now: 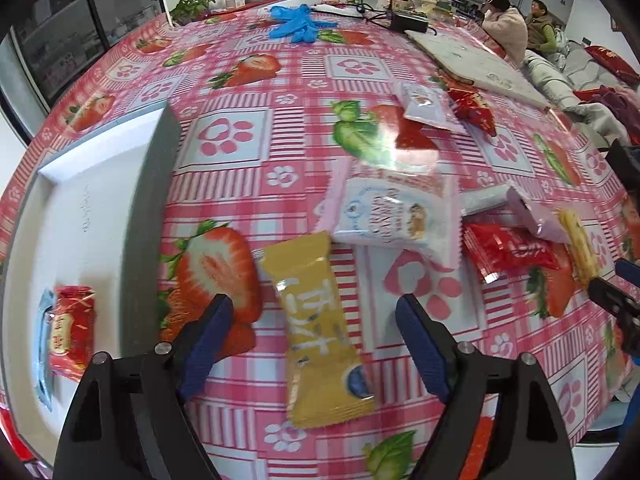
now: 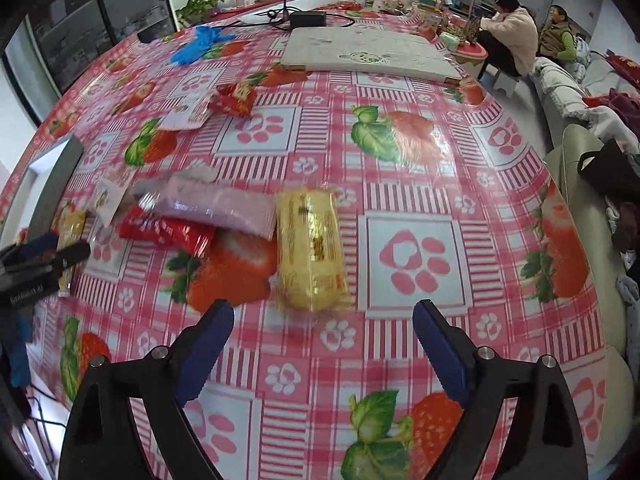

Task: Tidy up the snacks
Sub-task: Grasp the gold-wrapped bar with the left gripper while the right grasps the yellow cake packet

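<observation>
While both grippers, left (image 1: 316, 316) and right (image 2: 324, 320), gape wide w/ nothing held, yellow snack packet (image 1: 316, 336) lies btw left fingers; white tray (image 1: 80, 216) alongside.

Snack packet (image 1: 71, 332) in tray (image 1: 100, 208)

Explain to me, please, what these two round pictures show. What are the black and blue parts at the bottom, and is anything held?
No robot arm is here: a person carries a hand-held claw in each hand, and each claw has a wide-angle camera looking along its two blue-padded fingers. One picture comes from the left claw, the other from the right claw. Both are open and hold nothing.

Under them is a table with a pink strawberry-print cloth. Wrapped snacks lie on it: a yellow packet with white writing between the left claw's fingers, and a pale yellow clear-wrapped packet ahead of the right claw. A white tray already holds a red packet.
</observation>
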